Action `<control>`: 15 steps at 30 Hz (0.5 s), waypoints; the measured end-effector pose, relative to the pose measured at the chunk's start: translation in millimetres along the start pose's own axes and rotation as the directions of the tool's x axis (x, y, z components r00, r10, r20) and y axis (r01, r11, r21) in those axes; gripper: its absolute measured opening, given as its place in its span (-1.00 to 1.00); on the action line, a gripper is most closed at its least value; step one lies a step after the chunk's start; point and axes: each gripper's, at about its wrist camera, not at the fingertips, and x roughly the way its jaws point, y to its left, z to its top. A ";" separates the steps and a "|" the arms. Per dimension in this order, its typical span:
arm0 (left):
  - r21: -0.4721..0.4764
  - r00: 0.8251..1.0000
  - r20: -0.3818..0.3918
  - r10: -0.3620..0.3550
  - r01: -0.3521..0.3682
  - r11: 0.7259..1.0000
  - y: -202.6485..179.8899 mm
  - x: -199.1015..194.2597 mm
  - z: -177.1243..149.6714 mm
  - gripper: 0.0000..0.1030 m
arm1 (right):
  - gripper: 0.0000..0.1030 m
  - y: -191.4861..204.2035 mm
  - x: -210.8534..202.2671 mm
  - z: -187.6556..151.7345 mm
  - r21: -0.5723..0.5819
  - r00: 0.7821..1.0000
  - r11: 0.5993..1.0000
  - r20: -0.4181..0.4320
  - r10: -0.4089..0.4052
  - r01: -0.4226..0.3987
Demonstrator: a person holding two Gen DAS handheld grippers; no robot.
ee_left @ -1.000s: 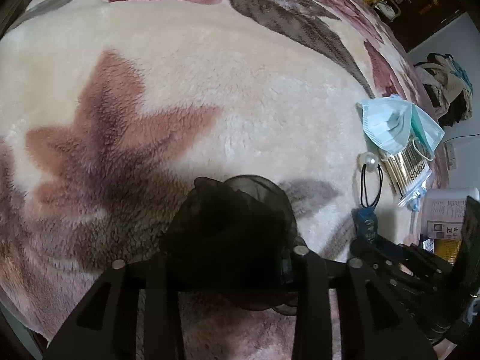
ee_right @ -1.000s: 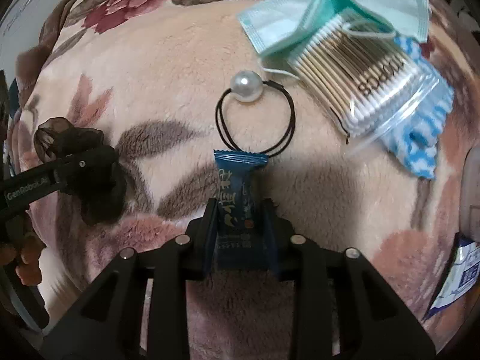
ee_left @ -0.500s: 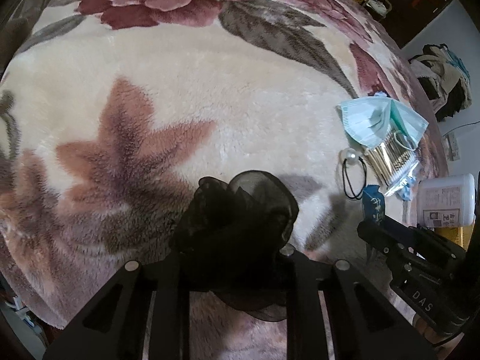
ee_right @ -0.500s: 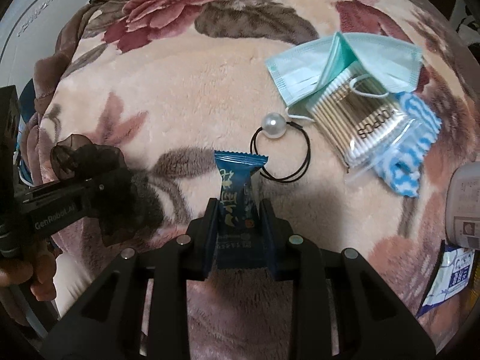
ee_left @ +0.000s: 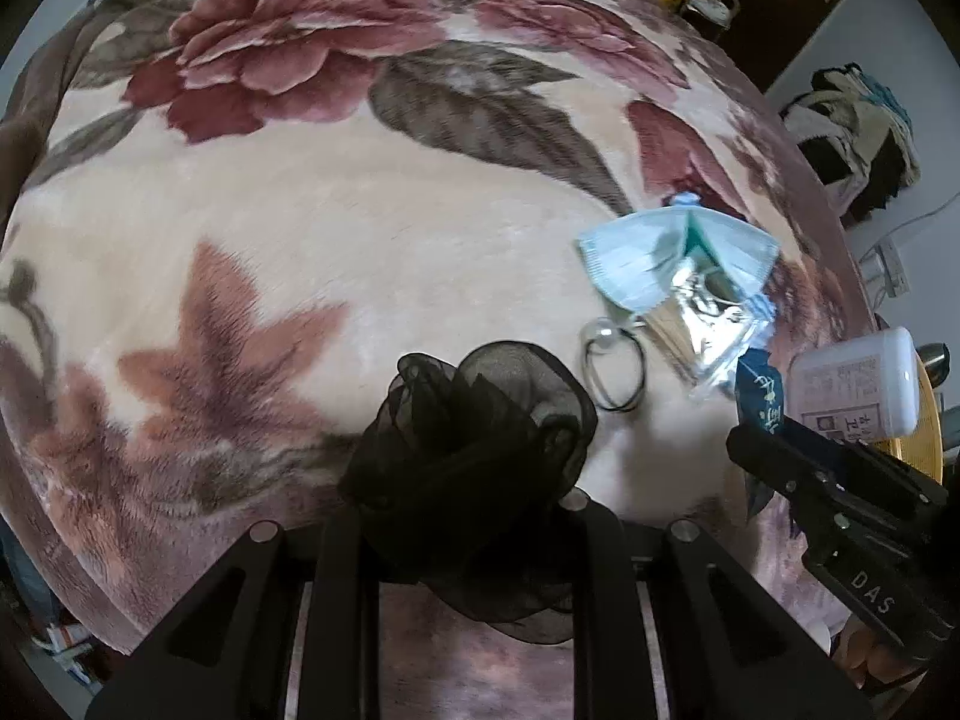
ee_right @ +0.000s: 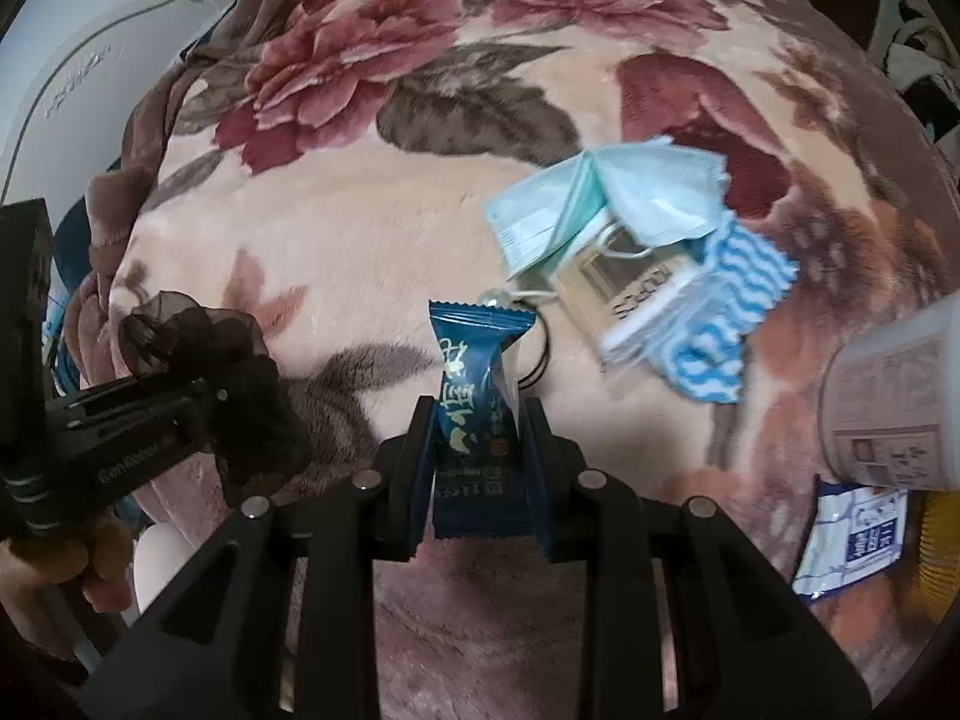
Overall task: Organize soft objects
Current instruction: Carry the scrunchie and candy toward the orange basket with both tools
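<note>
My left gripper [ee_left: 462, 516] is shut on a black sheer scrunchie [ee_left: 474, 426], held above the floral blanket [ee_left: 300, 240]. From the right wrist view, that gripper [ee_right: 198, 396] and the scrunchie [ee_right: 186, 330] appear at the left. My right gripper [ee_right: 477, 426] is shut on a blue candy wrapper [ee_right: 474, 372], also lifted off the blanket. That wrapper [ee_left: 762, 396] and the right gripper [ee_left: 756, 438] show at the right of the left wrist view. On the blanket lie a black hair tie with a pearl [ee_left: 612, 366], light blue face masks [ee_right: 600, 204] and a bag of cotton swabs [ee_right: 624, 294].
A blue and white striped cloth [ee_right: 726, 324] lies under the swab bag. A white plastic bottle [ee_right: 894, 408] and a small blue and white packet [ee_right: 852, 540] sit at the right edge. A white appliance [ee_right: 78, 72] stands beyond the blanket's left edge.
Both grippers have risen from the blanket, carrying the scrunchie and the candy wrapper. More of the blanket and the items on it have come into view.
</note>
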 end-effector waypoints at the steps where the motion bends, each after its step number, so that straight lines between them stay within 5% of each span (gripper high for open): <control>1: 0.005 1.000 0.001 -0.001 0.001 1.000 -4.3 -0.6 1.2 -0.61 | -0.46 -2.2 -3.7 0.6 0.005 1.000 1.000 0.005 0.000 0.000; 15: 0.101 1.000 0.021 -0.010 0.008 0.995 -73.7 -13.6 17.2 -0.61 | -0.46 -44.7 -49.3 6.0 0.075 0.997 0.997 0.077 -0.007 0.001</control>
